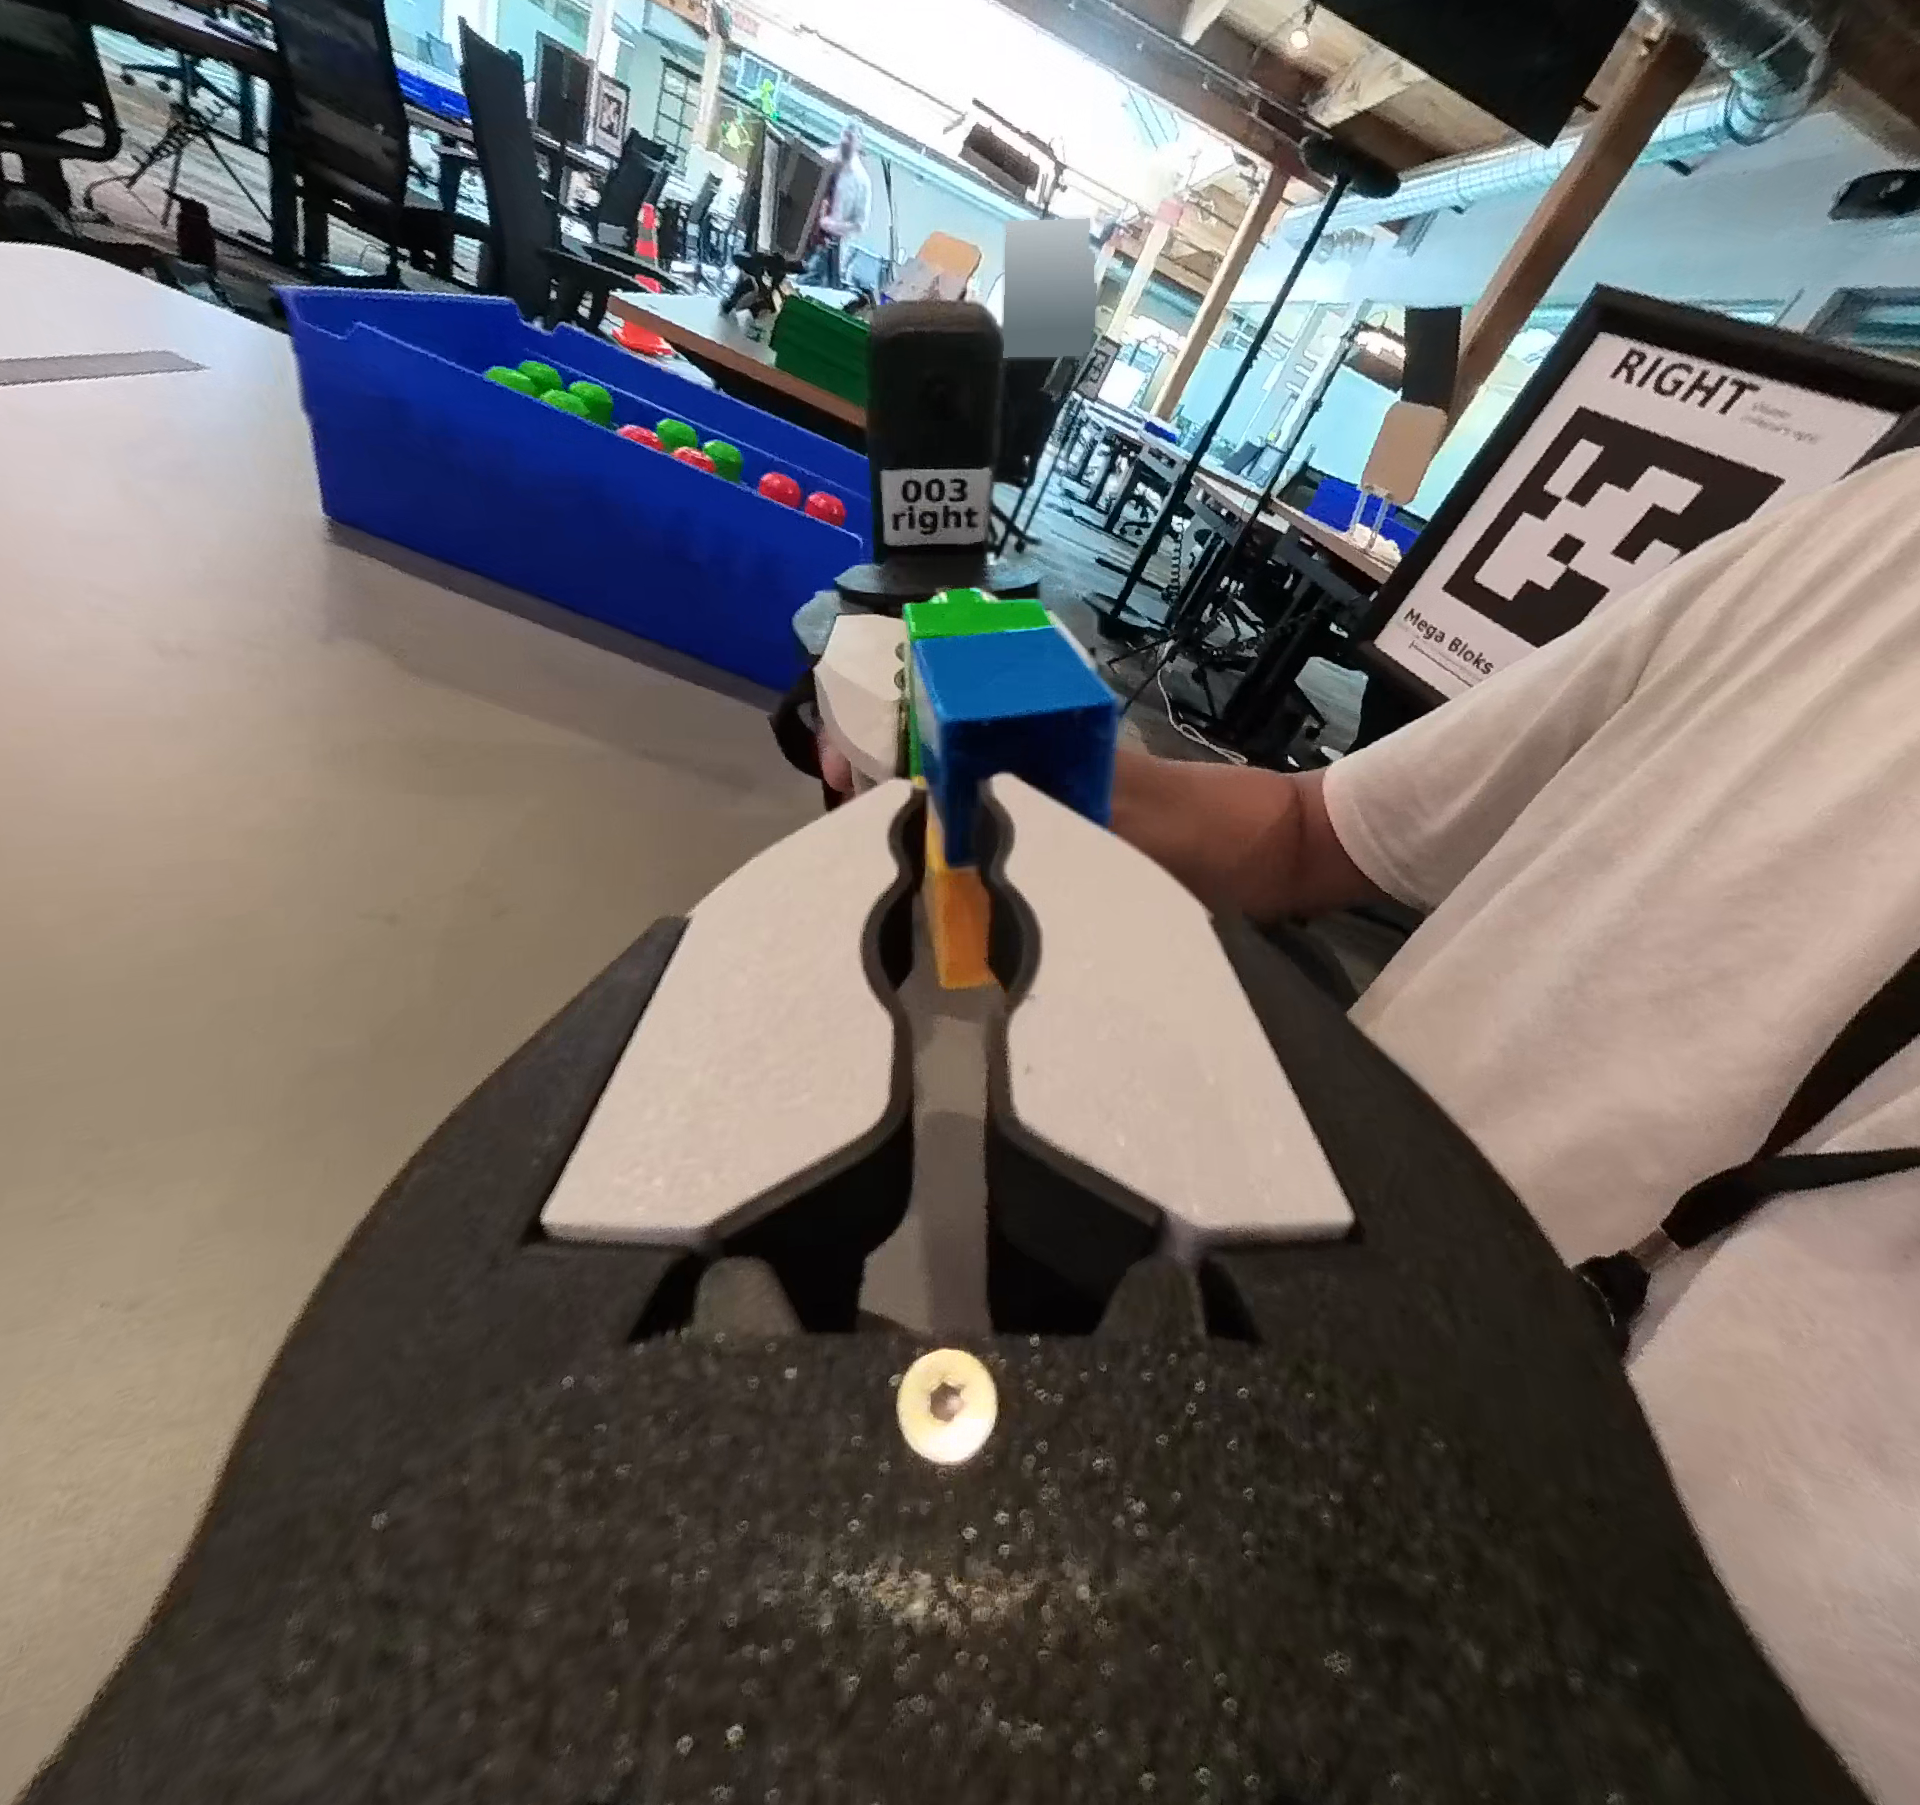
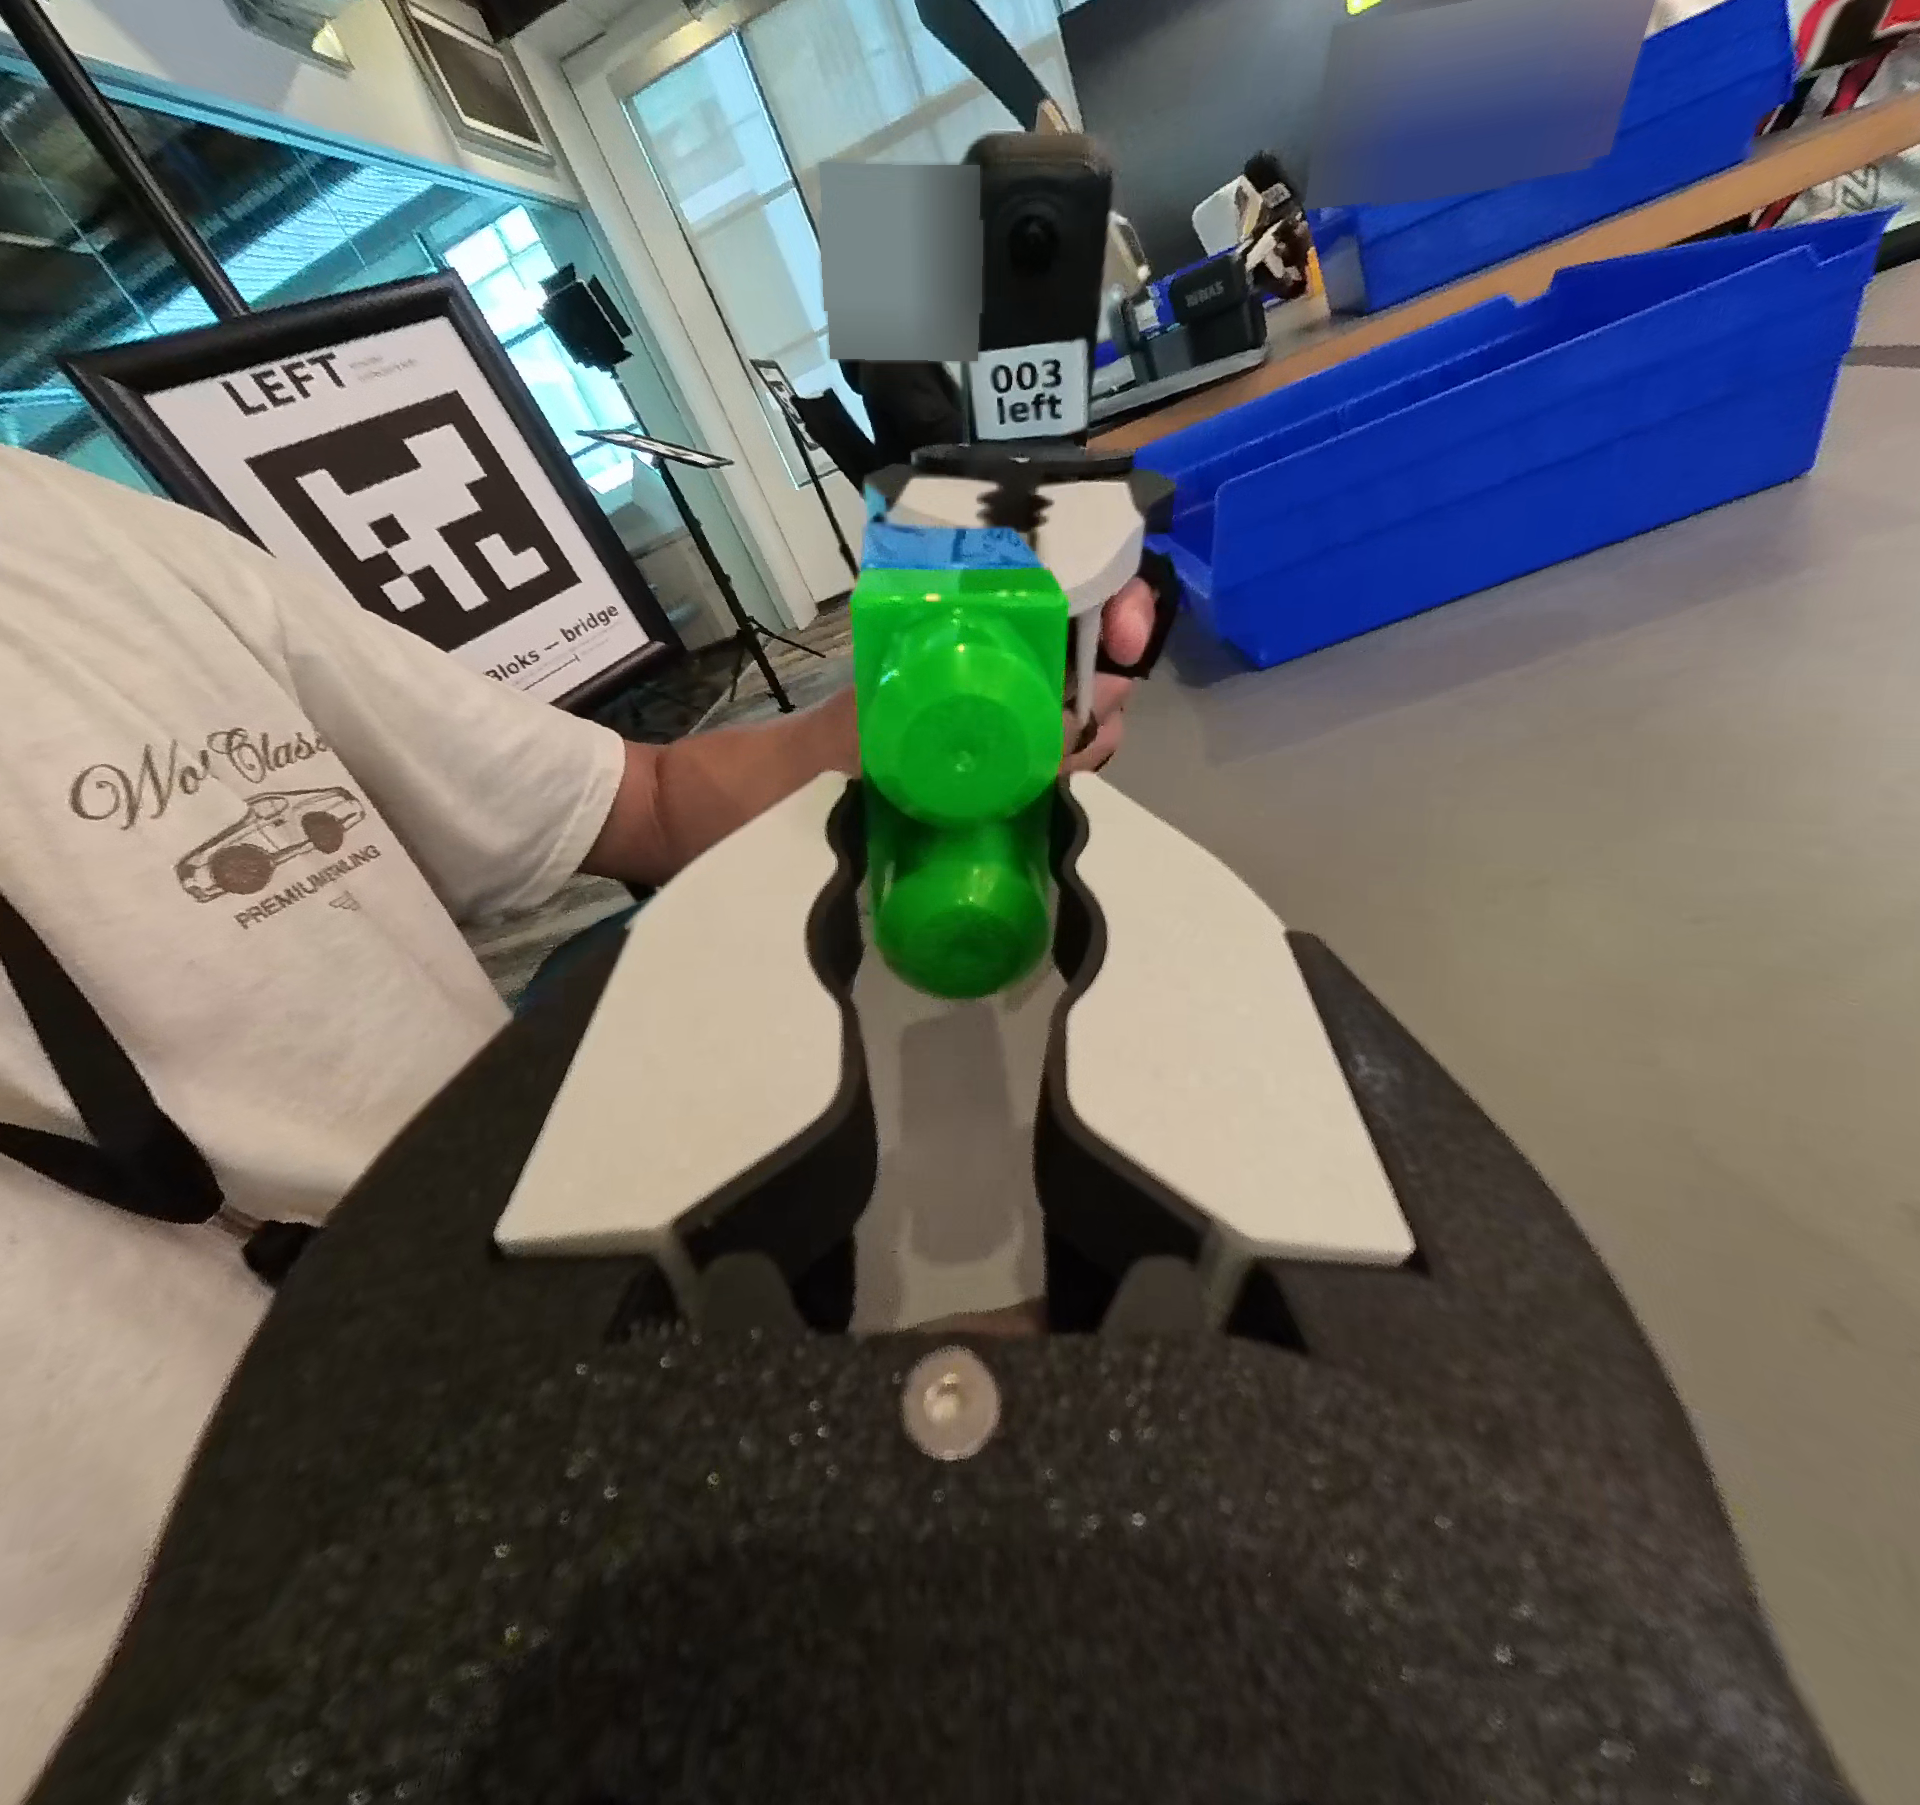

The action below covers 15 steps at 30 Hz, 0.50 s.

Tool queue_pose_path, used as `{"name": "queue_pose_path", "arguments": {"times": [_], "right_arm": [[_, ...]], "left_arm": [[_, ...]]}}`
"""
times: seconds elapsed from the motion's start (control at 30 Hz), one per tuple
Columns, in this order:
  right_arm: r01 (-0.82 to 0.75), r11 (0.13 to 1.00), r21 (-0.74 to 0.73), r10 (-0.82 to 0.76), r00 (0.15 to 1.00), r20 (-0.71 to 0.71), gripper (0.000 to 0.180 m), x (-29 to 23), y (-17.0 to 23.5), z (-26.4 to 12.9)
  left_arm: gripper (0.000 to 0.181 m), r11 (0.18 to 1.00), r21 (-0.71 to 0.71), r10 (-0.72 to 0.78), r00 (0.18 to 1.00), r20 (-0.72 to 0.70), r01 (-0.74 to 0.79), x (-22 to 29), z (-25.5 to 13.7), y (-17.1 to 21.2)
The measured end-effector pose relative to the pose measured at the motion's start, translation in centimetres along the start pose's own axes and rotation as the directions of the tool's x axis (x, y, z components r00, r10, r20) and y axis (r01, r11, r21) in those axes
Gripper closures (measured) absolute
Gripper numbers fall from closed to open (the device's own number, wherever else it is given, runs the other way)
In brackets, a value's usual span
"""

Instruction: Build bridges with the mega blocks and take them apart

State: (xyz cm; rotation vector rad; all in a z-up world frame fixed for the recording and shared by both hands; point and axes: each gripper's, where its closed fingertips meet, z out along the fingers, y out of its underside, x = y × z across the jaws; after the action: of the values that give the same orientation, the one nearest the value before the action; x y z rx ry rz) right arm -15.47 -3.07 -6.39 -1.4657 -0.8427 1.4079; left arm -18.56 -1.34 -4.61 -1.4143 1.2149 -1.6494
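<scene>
Left gripper [image 1: 951, 799] is closed onto a small stack of blocks held up off the table [image 1: 208, 820]: its white fingers [image 1: 790, 1007] pinch the blue block [image 1: 1013, 716] and the yellow block [image 1: 961, 924] set against it, the yellow one sitting deepest between the jaws. Right gripper [image 2: 961, 820] faces it from the other end and is clamped on the green block [image 2: 956, 799], whose two round studs point back at the right wrist camera. Green block touches the blue block; the three pieces form one joined piece held between both grippers in mid-air. In the left wrist view the right gripper shows beyond the blocks with a black camera mounted on top bearing a white label. Blue bin [image 1: 561, 488] rests on the table behind, well apart from the held blocks, with green and red blocks [image 1: 675, 436] inside. Right wrist view shows a blue bin [image 2: 1507, 467] on the table to the right. Person in a white T-shirt [image 1: 1662, 872] stands at the table edge. Framed marker signs [image 2: 395, 498] stand on the floor behind.
</scene>
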Motion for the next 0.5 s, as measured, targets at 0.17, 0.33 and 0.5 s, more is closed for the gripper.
{"name": "queue_pose_path", "arguments": {"times": [0.17,0.33,0.5], "right_arm": [[0.013,0.999,-0.031,-0.013,1.0,-0.002,0.146,-0.12,0.58,0.47],[0.021,0.999,-0.049,-0.022,1.0,-0.01,0.146,-0.04,0.92,0.44],[0.015,0.999,-0.05,-0.015,1.0,0.008,0.146,-0.28,0.94,0.5]], "left_arm": [[0.178,1.0,-0.008,0.022,0.999,0.027,-0.022,-0.15,0.5,0.32],[0.18,0.998,-0.033,0.052,0.997,0.05,-0.051,-0.36,0.64,0.66],[0.18,0.999,-0.018,0.034,0.999,0.028,-0.034,-0.28,0.7,0.79]]}}
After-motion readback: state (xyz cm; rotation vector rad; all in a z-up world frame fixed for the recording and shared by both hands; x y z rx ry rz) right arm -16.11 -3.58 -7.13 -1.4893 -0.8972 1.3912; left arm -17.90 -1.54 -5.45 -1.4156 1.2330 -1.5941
